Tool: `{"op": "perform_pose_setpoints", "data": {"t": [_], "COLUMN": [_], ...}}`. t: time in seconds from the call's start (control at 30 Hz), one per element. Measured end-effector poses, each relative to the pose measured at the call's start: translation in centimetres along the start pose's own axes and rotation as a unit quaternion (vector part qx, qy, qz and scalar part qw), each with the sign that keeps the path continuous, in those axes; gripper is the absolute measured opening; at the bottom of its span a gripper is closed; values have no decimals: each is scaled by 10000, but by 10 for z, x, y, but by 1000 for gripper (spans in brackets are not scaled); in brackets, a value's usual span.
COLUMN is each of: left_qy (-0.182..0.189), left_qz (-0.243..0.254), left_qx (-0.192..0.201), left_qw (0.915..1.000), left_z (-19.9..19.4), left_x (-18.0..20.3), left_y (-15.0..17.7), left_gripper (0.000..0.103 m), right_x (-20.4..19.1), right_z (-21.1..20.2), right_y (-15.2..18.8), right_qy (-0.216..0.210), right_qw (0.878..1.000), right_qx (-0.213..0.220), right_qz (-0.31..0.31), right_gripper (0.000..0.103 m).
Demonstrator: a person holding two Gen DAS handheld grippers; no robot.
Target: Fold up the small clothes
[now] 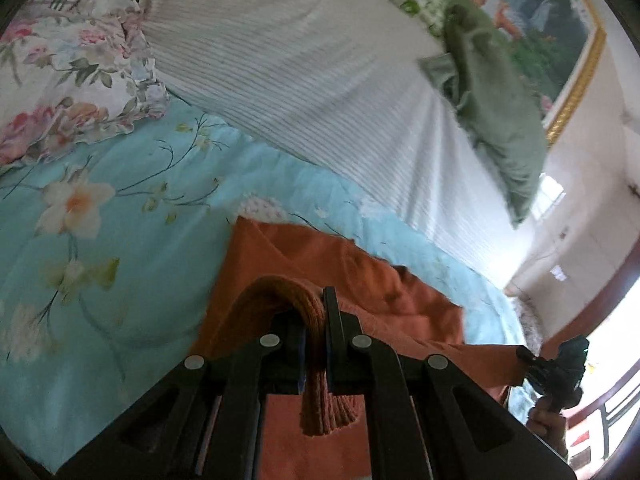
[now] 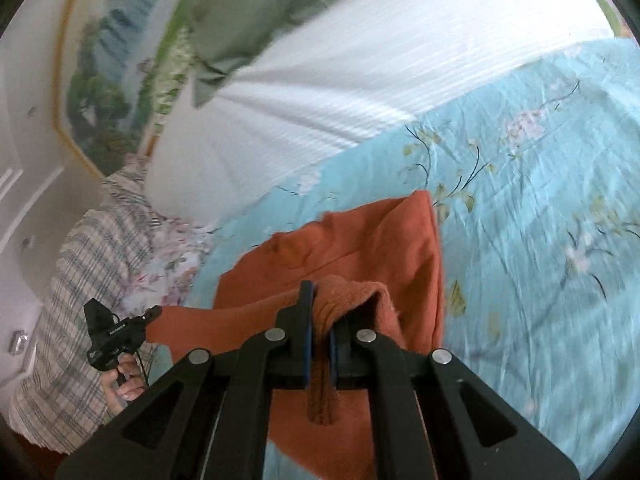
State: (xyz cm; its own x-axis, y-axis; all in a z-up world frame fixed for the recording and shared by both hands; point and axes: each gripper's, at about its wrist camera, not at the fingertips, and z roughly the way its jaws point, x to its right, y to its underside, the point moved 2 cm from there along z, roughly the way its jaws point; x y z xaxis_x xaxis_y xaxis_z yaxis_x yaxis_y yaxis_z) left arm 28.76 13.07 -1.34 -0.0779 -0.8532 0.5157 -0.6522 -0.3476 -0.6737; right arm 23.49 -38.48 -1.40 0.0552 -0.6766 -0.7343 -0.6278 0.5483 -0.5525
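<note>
An orange garment (image 1: pixel 340 264) hangs stretched between both grippers above a light-blue floral bedspread (image 1: pixel 120 208). My left gripper (image 1: pixel 316 312) is shut on the garment's ribbed hem, which bunches between the fingers. My right gripper (image 2: pixel 322 300) is shut on the ribbed hem at the other corner; the garment (image 2: pixel 360 240) drapes down and away from it. The right gripper shows at the right edge of the left wrist view (image 1: pixel 556 368), and the left gripper shows at the left of the right wrist view (image 2: pixel 116 332). The hem runs taut between them.
A white striped quilt (image 1: pixel 300 72) lies behind the bedspread (image 2: pixel 540 200). A green cloth (image 1: pixel 492 92) lies on the quilt. A floral pillow (image 1: pixel 68 76) and a plaid pillow (image 2: pixel 80 300) sit at the bed's head. A framed landscape painting (image 1: pixel 560 20) hangs on the wall.
</note>
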Motion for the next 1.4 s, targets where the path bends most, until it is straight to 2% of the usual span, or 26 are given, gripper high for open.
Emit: {"op": "perform_pose_setpoints", "data": {"t": [0.27,0.37,0.43,0.5,0.53,0.57,0.6,0.63,0.67,0.7,0.77,0.87,0.93,0.97,1.0,1.03,1.1,1.13,1.2,1.23,1.27,1.3,1.33,1.4], "left_qy": [-443,-711,-820,-752,-645,-601,-578,-508,-409,-280,-1,34,-136,-149,-169,-201,-294,-368,-880,-1121,-1235,-1321,-1366,-1419], "left_qz": [-104,-158,-233,-422,-488,-463,-401,-273,-136,7,357,756,887,895,886,879,842,800,813,810,718,551,418,152], "left_qx": [-303,-644,-883,-970,-953,-922,-905,-925,-982,-1076,-1442,-1772,-1983,-2016,-2020,-2023,-2010,-1931,-1621,-1445,-1300,-1127,-1013,-861], "left_qw": [9985,9953,9924,9915,9922,9928,9934,9940,9942,9938,9889,9813,9760,9753,9752,9752,9755,9772,9795,9798,9812,9833,9846,9860], "left_z": [72,104,120,117,109,100,93,84,79,78,84,100,117,123,129,134,143,149,154,155,154,151,148,136], "left_x": [-24,-38,-48,-53,-53,-50,-45,-35,-25,-14,13,40,44,45,42,39,32,27,18,12,6,-3,-8,-22], "left_y": [-19,-13,-4,2,6,10,14,22,30,39,63,85,89,88,83,77,59,46,21,7,-4,-16,-22,-27], "left_gripper": [5,6,6,7,12,16,25,27,27,27,27,28,28,27,21,12,3,4,4,5,7,15,23,29], "right_x": [29,44,58,65,65,63,59,50,41,28,-2,-37,-42,-39,-33,-28,-16,-11,2,9,16,22,24,27], "right_z": [67,94,103,93,82,68,54,39,35,36,56,93,115,124,128,131,133,133,127,120,112,103,98,87], "right_y": [-24,-19,-14,-12,-12,-12,-12,-8,-4,3,25,59,71,72,68,61,38,28,2,-11,-21,-28,-30,-28], "right_qy": [553,936,998,836,844,972,1107,1192,1143,992,615,248,388,531,614,773,1223,1336,1880,1948,1952,1980,1946,1822], "right_qw": [9973,9915,9888,9899,9908,9913,9915,9920,9931,9949,9929,9750,9635,9601,9599,9605,9618,9641,9645,9681,9722,9746,9766,9802], "right_qx": [-474,-900,-1067,-955,-795,-595,-384,-148,-108,-206,-813,-1664,-1994,-2075,-2059,-1974,-1674,-1531,-1062,-787,-549,-357,-270,-182], "right_qz": [-77,6,320,634,696,652,564,393,231,-11,-617,-1449,-1744,-1797,-1800,-1801,-1789,-1711,-1519,-1364,-1171,-980,-872,-754], "right_gripper": [7,8,8,11,15,26,34,34,34,34,34,34,32,27,22,22,16,16,16,16,16,16,16,17]}}
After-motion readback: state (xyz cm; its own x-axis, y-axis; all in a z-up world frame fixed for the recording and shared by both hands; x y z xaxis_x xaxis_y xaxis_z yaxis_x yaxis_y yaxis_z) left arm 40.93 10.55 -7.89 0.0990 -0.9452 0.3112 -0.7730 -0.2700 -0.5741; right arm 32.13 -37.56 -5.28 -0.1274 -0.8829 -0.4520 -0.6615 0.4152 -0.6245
